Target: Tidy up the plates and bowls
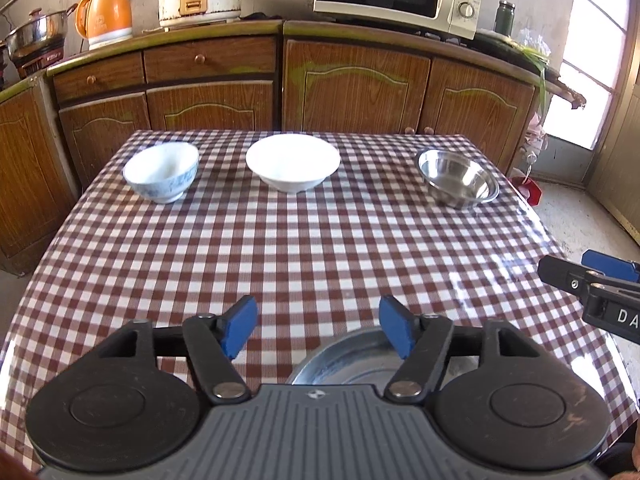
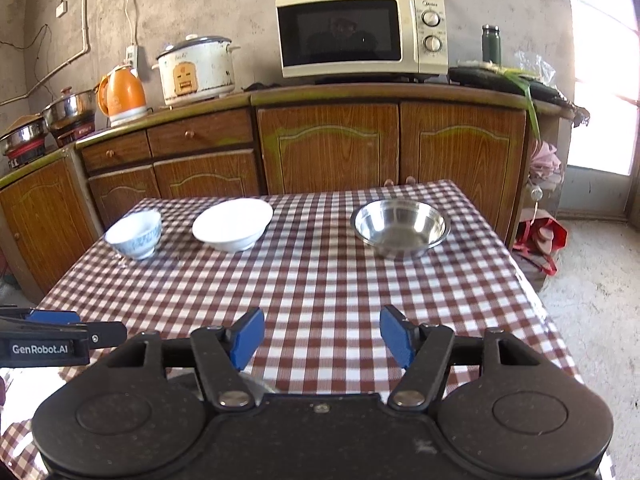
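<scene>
The steel plate point(image 1: 360, 356) lies flat on the checked desk point(image 1: 280, 248) at its near edge, directly under the left tool point(image 1: 319, 330). Taking that plate as the landmark, three bowls stand in a row well beyond it toward the cabinets: the white bowl point(image 1: 293, 166) straight ahead, the blue-patterned bowl point(image 1: 162, 174) to its far left, the steel bowl point(image 1: 459, 178) to its far right. None touches another.

Both tools hang over the near edge with nothing between their blue pads. The left tool's jaws stand apart above the plate, clear of its rim; the right tool point(image 2: 322, 336), just to the right of the plate, is likewise spread and empty.

By my reading, the plate has been set down and a fresh pick is about to start. The next move probably calls for reaching forward over the plate to one of the bowls, pinching its rim wall and carrying it back to gather the crockery. The steel bowl looks slippery; the ceramic ones would want a firm hold.

The left wrist view shows the plate's dish and rim plainly, and the right tool's fingertip at its right border. The right wrist view shows only a sliver of metal point(image 2: 256, 386) behind its own body, but gives the steel bowl's inside and the left tool point(image 2: 60, 334) at its left border.
</scene>
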`<state>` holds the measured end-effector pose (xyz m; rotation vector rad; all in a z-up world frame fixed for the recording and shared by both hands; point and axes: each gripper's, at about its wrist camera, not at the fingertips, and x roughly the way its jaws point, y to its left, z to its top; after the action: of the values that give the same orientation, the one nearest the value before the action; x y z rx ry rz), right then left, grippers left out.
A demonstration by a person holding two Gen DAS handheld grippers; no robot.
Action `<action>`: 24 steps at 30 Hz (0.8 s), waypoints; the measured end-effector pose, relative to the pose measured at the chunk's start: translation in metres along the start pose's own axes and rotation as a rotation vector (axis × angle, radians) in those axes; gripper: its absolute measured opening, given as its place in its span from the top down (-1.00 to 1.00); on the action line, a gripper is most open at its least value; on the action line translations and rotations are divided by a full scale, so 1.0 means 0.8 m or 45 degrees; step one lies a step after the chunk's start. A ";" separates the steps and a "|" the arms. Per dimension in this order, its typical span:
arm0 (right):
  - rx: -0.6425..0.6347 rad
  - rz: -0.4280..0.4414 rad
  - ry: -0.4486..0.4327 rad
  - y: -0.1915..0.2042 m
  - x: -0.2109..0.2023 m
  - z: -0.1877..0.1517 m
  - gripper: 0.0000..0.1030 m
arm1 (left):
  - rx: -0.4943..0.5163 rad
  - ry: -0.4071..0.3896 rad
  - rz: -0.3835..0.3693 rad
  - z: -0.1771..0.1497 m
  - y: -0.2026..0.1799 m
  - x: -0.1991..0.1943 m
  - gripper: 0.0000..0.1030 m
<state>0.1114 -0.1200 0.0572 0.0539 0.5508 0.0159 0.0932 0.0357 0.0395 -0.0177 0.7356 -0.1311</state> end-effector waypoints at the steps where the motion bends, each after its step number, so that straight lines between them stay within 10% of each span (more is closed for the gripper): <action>1: 0.000 0.001 -0.007 -0.002 -0.001 0.003 -0.51 | -0.002 -0.003 -0.003 0.003 -0.001 -0.001 -0.43; 24: 0.052 -0.013 -0.047 -0.039 0.006 0.029 -0.54 | 0.040 -0.015 -0.036 0.034 -0.028 0.008 -0.58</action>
<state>0.1279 -0.1519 0.0728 0.0910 0.5147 -0.0065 0.1133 0.0121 0.0567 0.0009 0.7215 -0.1698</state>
